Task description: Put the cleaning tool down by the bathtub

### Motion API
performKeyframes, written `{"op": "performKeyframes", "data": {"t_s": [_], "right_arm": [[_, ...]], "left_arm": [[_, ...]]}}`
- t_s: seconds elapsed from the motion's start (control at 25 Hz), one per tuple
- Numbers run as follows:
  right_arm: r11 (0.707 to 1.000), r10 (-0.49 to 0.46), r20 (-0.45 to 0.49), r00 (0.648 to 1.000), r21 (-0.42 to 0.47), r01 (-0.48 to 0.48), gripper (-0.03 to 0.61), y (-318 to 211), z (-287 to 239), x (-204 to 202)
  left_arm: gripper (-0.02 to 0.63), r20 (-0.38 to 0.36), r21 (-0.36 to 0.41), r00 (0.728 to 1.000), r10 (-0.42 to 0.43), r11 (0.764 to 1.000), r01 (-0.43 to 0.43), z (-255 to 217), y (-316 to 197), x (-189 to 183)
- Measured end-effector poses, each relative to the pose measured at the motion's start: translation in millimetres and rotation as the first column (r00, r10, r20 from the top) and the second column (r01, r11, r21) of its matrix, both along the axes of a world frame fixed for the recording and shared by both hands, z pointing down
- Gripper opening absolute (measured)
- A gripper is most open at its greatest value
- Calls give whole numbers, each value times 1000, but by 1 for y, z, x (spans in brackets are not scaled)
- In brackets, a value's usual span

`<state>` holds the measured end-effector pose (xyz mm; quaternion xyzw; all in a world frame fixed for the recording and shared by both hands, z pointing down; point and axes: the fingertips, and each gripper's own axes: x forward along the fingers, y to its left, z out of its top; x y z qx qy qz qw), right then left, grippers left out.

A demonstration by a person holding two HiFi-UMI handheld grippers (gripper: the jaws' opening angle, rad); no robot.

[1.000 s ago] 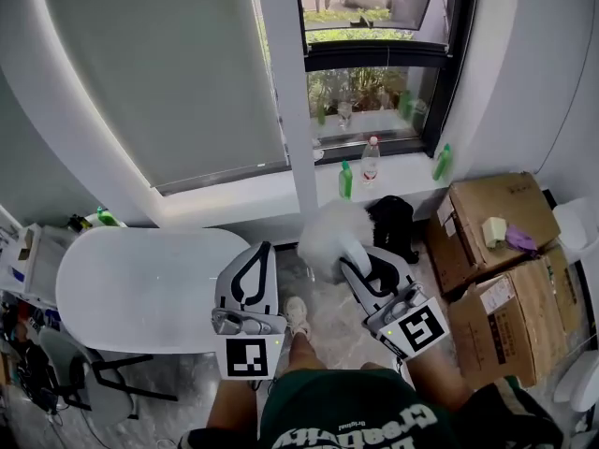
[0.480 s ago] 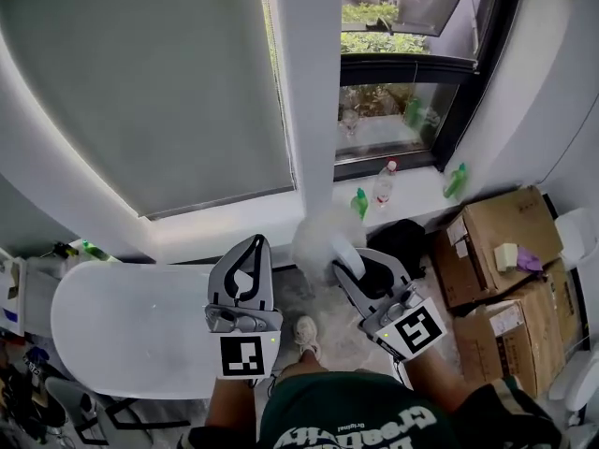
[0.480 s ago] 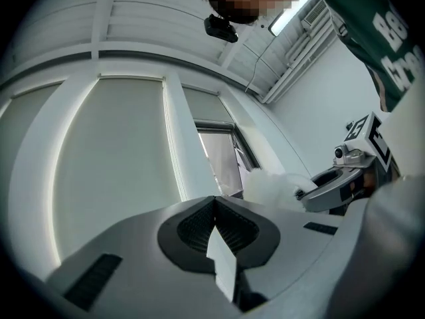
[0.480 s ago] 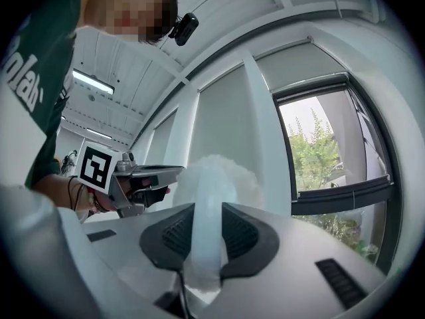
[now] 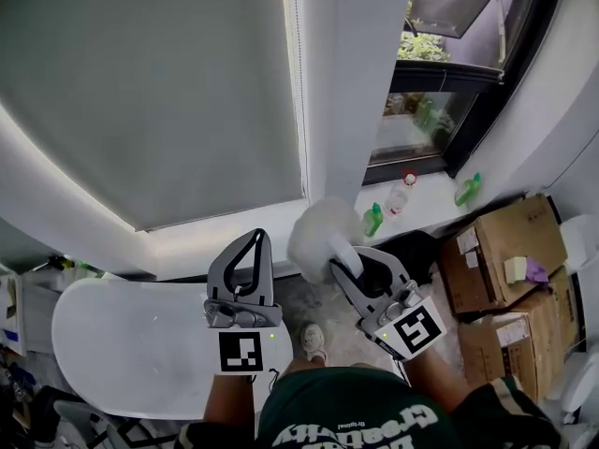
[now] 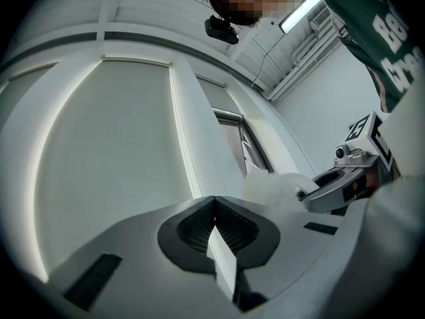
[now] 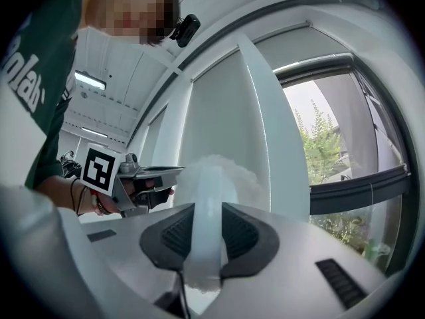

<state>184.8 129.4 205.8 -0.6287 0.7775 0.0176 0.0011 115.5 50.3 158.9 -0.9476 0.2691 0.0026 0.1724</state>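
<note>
My right gripper (image 5: 351, 267) is shut on the pale handle of the cleaning tool (image 5: 318, 232), a white fluffy duster whose head sticks out beyond the jaws toward the window pillar. In the right gripper view the handle (image 7: 204, 231) runs straight between the two dark pads and the fluffy head (image 7: 222, 171) rises above them. My left gripper (image 5: 254, 238) is held beside it, shut with nothing in it; its pads (image 6: 214, 223) meet. The white bathtub (image 5: 131, 344) lies below the left gripper at the lower left. Both grippers are held up in the air, pointing at the window wall.
Cardboard boxes (image 5: 491, 255) are stacked at the right, with a black bag (image 5: 416, 244) near them. Green bottles (image 5: 373, 220) and a clear bottle (image 5: 400, 195) stand on the window sill. A white pillar (image 5: 346, 92) and a drawn roller blind (image 5: 140, 92) fill the wall ahead.
The head view has tilted upward, so the bathtub, boxes and sill slid down and right. Both grippers keep their places side by side, the duster still in the right one.
</note>
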Motion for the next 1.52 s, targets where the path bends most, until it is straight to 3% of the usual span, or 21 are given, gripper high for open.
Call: {"op": "performKeyframes", "data": {"t_s": [0.32,0.44,0.68,0.92,1.2,1.52], "right_arm": [[1000,3,1,1000,-21,-3,92,-52,9,5],[1000,8,5,1000,-22,-8,92,-68,10,6],[1000,4,-19,1000,-16,-5,92,-82,6,2],[1000,-22,-36,999,-13,22,92,-81,3,5],[997,-72,-2,997,4,72,92,-87,4,20],[970,-242,18,970,20,242,92,-121,0,32]], "left_arm": [[9,-9,-49,1000,5,999,-5,9,-51,0],[9,-48,-81,998,28,996,-32,8,-63,3],[9,-32,-88,999,37,995,-39,14,-80,5],[9,-91,-145,995,47,988,-60,12,-81,12],[9,-25,-123,1000,3,992,-6,16,-76,23],[9,-3,-103,991,-135,986,134,7,-91,26]]}}
